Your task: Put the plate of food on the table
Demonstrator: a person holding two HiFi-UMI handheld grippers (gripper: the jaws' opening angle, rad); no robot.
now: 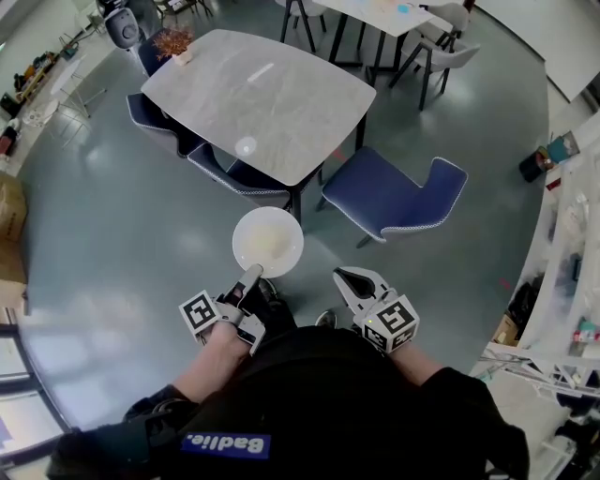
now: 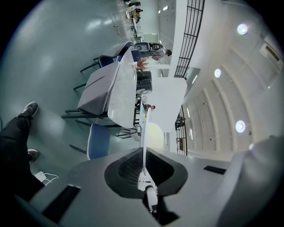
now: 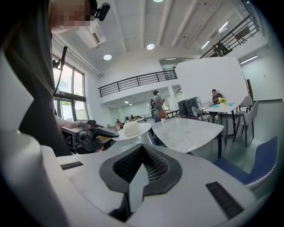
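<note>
A white plate [image 1: 267, 242] with a pale mound of food hangs above the floor, short of the grey marble table [image 1: 262, 94]. My left gripper [image 1: 251, 274] is shut on the plate's near rim. In the left gripper view the plate [image 2: 144, 142] shows edge-on, pinched between the jaws. My right gripper [image 1: 350, 279] floats to the right of the plate, shut with nothing in it. In the right gripper view, the plate [image 3: 129, 129] and the left gripper [image 3: 91, 134] are at the left, and the table [image 3: 186, 131] lies ahead.
A blue chair [image 1: 394, 197] stands pulled out at the table's near right corner. Other blue chairs [image 1: 234, 173] are tucked along its left side. A small flower pot [image 1: 176, 44] stands on the far left corner. A second table [image 1: 375, 11] with chairs is behind.
</note>
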